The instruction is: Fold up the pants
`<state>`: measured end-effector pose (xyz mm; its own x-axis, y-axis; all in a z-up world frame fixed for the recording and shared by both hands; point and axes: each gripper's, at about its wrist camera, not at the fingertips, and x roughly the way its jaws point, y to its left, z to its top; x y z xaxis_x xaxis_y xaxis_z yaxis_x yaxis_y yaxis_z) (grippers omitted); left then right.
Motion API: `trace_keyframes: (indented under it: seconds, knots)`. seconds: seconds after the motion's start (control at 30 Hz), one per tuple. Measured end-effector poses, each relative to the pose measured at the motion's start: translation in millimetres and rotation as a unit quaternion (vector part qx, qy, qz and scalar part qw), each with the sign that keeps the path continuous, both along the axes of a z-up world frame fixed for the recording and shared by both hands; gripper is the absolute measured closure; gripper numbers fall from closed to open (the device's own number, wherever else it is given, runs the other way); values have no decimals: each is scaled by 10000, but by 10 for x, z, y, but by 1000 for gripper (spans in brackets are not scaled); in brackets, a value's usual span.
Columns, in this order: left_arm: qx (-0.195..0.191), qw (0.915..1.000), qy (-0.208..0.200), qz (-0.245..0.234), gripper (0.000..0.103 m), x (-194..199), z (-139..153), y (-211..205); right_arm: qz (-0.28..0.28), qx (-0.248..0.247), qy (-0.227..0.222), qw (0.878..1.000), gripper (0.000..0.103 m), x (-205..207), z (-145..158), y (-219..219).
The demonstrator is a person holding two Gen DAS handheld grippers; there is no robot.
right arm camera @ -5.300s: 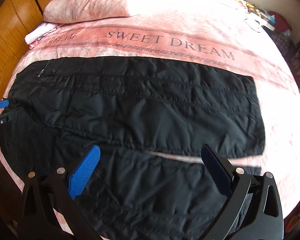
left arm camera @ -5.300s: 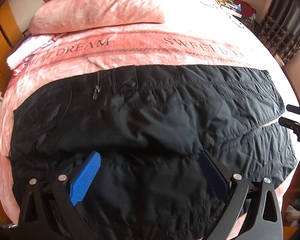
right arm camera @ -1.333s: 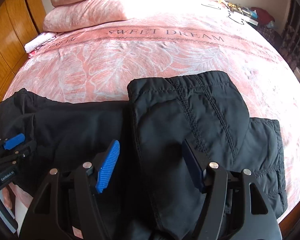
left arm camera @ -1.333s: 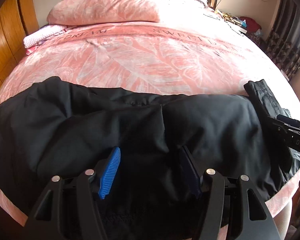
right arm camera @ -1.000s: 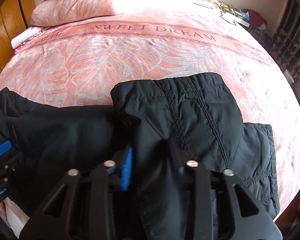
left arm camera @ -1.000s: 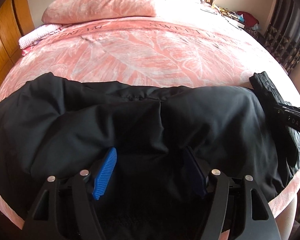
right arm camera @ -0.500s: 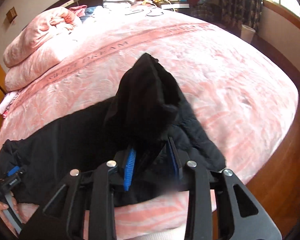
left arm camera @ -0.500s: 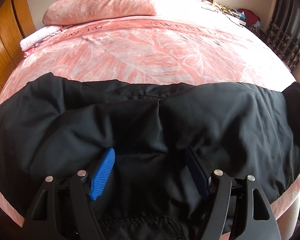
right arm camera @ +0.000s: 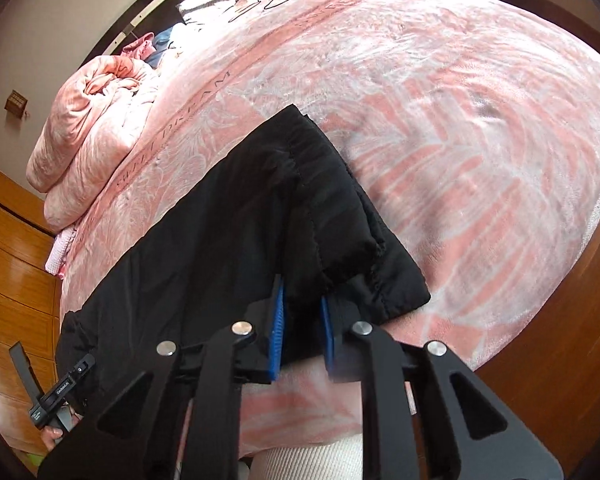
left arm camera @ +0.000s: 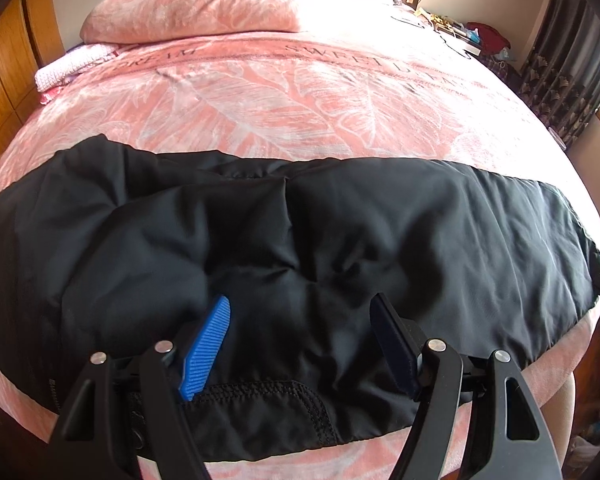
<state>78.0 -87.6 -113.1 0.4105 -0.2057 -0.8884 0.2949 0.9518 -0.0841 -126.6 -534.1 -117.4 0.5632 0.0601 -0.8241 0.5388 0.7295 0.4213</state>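
Lifted since a second ago, the pants (right arm camera: 260,240) cuffs hang pinched in the right gripper (right arm camera: 300,332) above the bed (right arm camera: 480,120), left gripper (left arm camera: 300,340) spread open at the waist, and the slick fabric may slip, apparently thinly held.

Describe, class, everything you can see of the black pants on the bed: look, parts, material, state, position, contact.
The black pants are puffy, quilted, slightly shiny fabric with stitched seams and an overlocked hem edge. They lie folded lengthwise across the near edge of the pink bedspread, rumpled. The left gripper rests on them with jaws apart. The right gripper pinches the leg cuffs, which are stacked double.
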Motion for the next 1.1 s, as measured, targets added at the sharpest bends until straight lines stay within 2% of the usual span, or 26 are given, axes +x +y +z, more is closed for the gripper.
trace_keyframes:
  seconds: [0.13,0.23,0.33,0.37,0.4,0.47,0.5,0.6,0.7,0.77,0.83,0.97,1.07,1.1]
  knots:
    - [-24,10000,0,-67,30,-41,-19,-35,86,-198,214,9995,91,-103,89,69]
    - [3,9999,52,-89,29,-37,-104,-70,200,-528,548,9969,85,-88,-38,120]
    - [23,10000,-4,-61,29,-22,-151,-78,346,-869,636,9936,82,-41,-67,202]
    - [-8,10000,-18,-43,29,-23,-148,-71,389,-1004,688,9918,79,-29,-41,233]
    - [-56,10000,-13,-15,29,-22,-141,-62,368,-1147,746,9899,69,-32,4,255]
    - [-187,9998,4,4,29,-30,-121,-56,162,-1632,911,9822,55,-70,135,277]
    - [-229,9997,-2,6,29,-36,-111,-58,88,-1952,934,9763,52,-86,225,303]
    - [-291,9995,-61,-47,29,-72,-77,-112,-34,-2675,854,9598,52,-79,463,376]
    - [-334,9992,-95,-199,29,-108,-59,-226,859,-2298,272,9691,51,169,596,530]
    - [-249,9990,-175,-328,29,-134,-55,-303,1747,-1949,-87,9651,52,485,611,741]
    - [-202,9989,-181,-382,29,-143,-66,-334,2614,-1805,-229,9479,50,865,587,994]
    - [-288,9988,-74,-377,29,-131,-97,-287,4212,-1911,-379,8858,40,1520,451,1464]
    - [-307,9989,-17,-349,26,-111,-109,-232,4786,-2155,-257,8508,40,1886,335,1660]
    - [-323,9990,-5,-321,25,-102,-109,-217,4889,-2198,-204,8439,39,1984,282,1675]
